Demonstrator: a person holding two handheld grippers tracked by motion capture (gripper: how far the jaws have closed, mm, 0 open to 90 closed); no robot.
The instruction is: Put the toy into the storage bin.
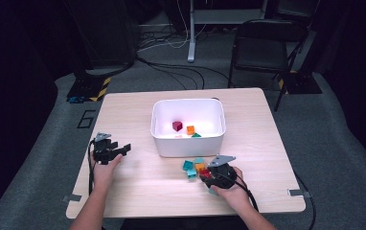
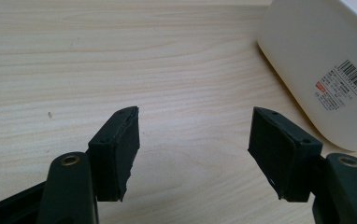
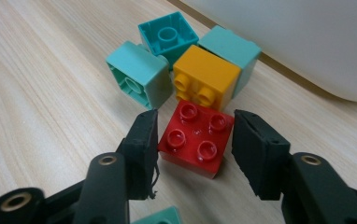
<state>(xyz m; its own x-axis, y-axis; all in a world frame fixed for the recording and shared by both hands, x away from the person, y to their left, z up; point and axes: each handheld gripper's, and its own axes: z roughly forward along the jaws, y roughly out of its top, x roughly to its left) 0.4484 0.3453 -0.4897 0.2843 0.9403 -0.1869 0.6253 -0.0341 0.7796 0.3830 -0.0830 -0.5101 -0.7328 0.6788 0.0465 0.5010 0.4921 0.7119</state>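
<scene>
The wooden table (image 1: pixel 138 187) carries a white bin (image 1: pixel 188 143) at its middle, and the work in hand looks like clearing loose toy bricks into it. Part of that is done: a dark red brick (image 1: pixel 177 126), an orange one (image 1: pixel 190 130) and a green one (image 1: pixel 196 135) already lie on the bin's floor. A small cluster is left on the table just in front of the bin's near wall: three teal bricks (image 3: pixel 168 35), a yellow brick (image 3: pixel 205 77) and a red brick (image 3: pixel 196 137), packed close together. The right gripper (image 3: pixel 195 140) sits low over this cluster with the red brick between its jaws; the left pad touches or nearly touches the brick's side, while a small gap shows at the right pad, so it is not yet clamped. The left gripper (image 2: pixel 193 149) rests on the table to the left of the bin, jaws well apart with nothing between them. By my judgement roughly half the bricks remain.
</scene>
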